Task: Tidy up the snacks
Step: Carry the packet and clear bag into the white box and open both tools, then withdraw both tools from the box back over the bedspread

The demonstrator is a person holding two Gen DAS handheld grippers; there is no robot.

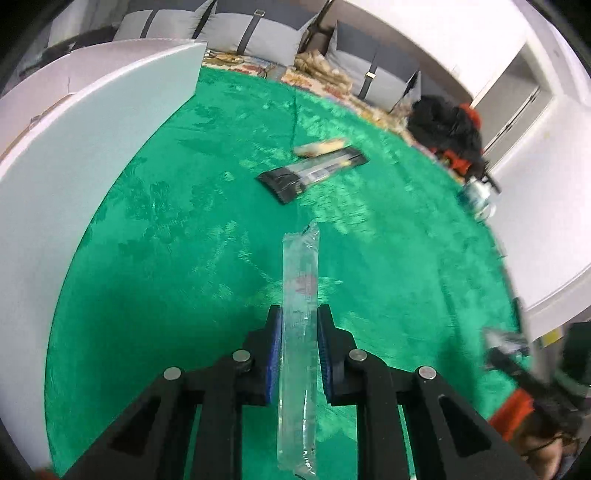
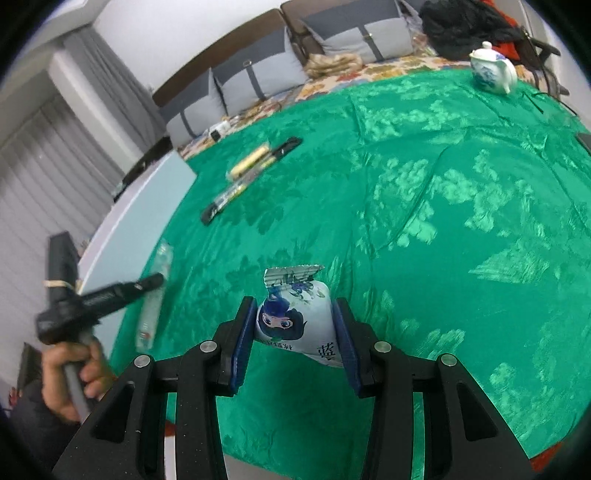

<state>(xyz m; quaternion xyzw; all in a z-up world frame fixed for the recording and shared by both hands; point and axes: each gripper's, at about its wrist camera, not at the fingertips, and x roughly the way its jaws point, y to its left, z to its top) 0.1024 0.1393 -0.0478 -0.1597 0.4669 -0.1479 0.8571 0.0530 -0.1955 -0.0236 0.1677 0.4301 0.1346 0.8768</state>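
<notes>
Between the left gripper's jaws sits a clear packet, clamped.

A green patterned cloth covers the table, and behind it stands a sofa with grey cushions and a flowered cover. On the left side a grey curtain hangs in folds beside a white wall. White cabinets stand on the right, and the light is bright and even.

Home living room, cushioned sofa, green-clothed table, teapot
</notes>
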